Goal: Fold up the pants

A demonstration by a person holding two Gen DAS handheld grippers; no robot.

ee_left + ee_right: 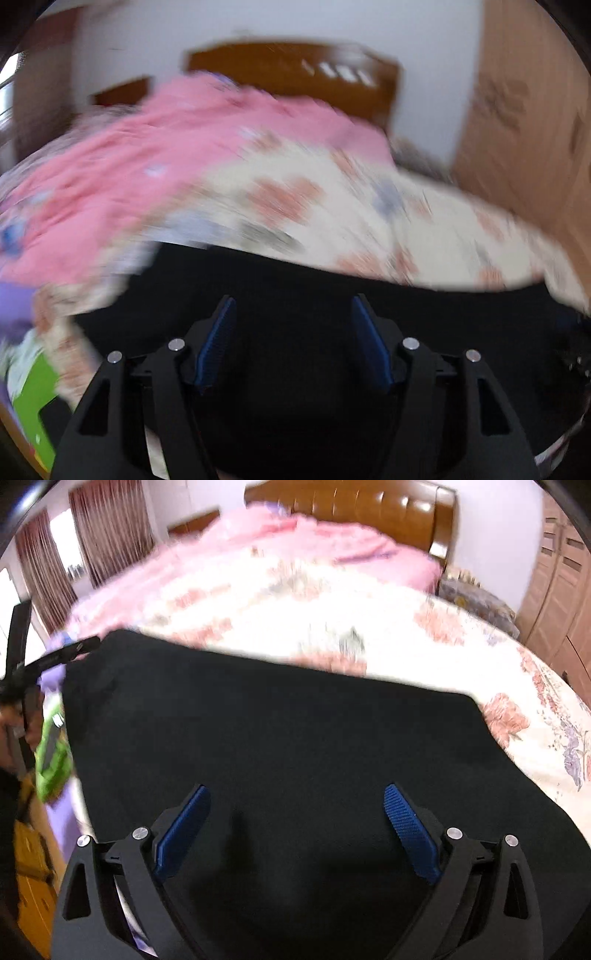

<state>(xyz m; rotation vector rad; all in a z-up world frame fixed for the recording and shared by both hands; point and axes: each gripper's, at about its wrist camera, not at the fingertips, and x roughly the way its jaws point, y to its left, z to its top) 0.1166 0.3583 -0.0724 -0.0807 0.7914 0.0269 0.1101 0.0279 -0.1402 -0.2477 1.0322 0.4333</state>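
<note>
Black pants (295, 280) lie spread flat on a floral bed sheet (332, 206). In the blurred left wrist view my left gripper (293, 299) hangs over the pants with its blue pads apart and nothing between them. My right gripper (295, 788) is over the broad black pants (258, 720), jaws wide apart and holding nothing. At the left edge of the right wrist view, the left gripper's black fingers (79, 646) show by the pants' far left corner.
A pink quilt (295, 535) is bunched at the head of the bed in front of a brown headboard (369, 506). A wooden wardrobe (561, 590) stands on the right. A green item (51, 760) and curtains (103, 524) are on the left.
</note>
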